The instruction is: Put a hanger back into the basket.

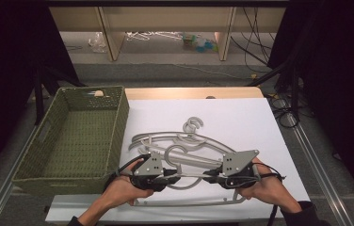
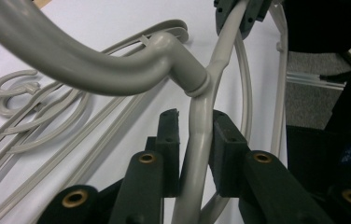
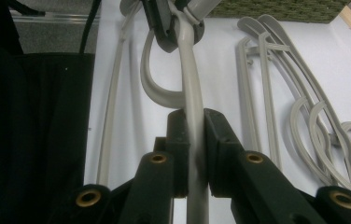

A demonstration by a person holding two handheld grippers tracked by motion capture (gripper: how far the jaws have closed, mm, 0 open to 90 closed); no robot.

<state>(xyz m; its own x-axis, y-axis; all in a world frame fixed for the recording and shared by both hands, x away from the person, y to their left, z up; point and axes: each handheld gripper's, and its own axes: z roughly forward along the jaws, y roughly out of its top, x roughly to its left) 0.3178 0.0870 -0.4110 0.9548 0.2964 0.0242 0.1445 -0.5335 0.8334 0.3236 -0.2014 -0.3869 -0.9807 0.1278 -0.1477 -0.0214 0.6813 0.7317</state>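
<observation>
The grey hanger (image 1: 191, 165) lies left-to-right across the near counter (image 1: 260, 127), its bar clamped by the left hand-held gripper (image 1: 174, 175) and right hand-held gripper (image 1: 209, 176), the green basket (image 1: 78, 136) far-left.

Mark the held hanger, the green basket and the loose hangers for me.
held hanger (image 2: 197, 140): left gripper view, bar between the pads.
green basket (image 1: 118, 123): high view, right wall.
loose hangers (image 1: 194, 124): high view, a hook.
</observation>
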